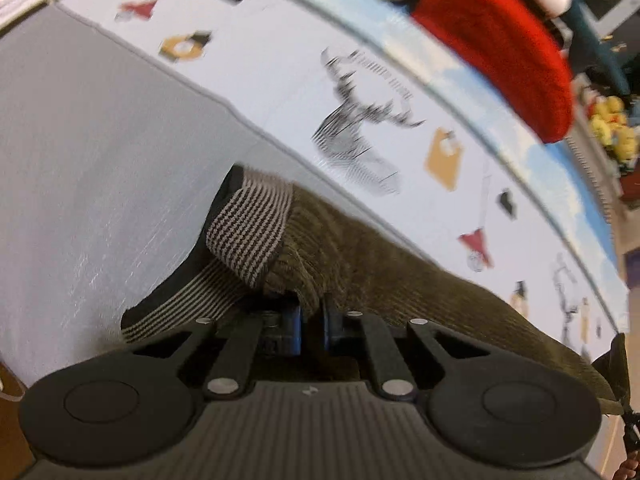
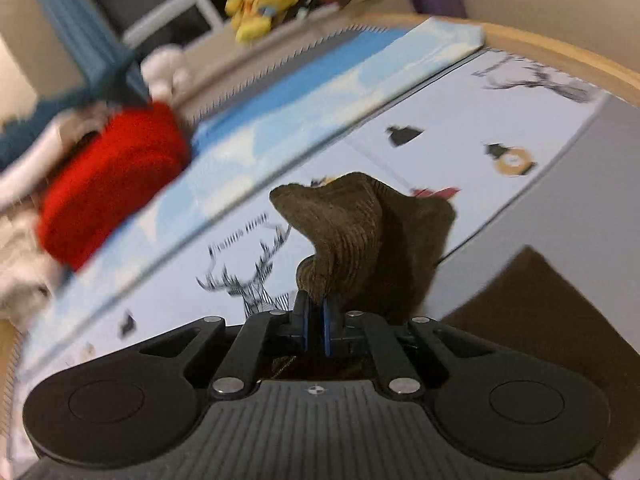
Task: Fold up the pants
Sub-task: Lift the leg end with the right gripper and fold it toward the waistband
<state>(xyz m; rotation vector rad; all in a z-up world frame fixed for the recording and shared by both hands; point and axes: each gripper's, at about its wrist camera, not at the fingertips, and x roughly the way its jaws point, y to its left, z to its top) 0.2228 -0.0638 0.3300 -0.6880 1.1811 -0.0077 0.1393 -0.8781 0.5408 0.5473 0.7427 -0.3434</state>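
Note:
The pants are olive-brown corduroy with a striped elastic waistband. My left gripper is shut on the pants just beside the waistband, which folds over ahead of the fingers. The cloth stretches off to the right in the left wrist view. My right gripper is shut on another bunched edge of the pants, which stands up above the blue pads. More of the brown cloth hangs or lies at the lower right. Both ends are held above the bed.
Below is a bed with a grey sheet and a white printed cover with deer drawings. A red cushion, also in the right wrist view, lies at the bed's far side. Yellow plush toys sit on a shelf.

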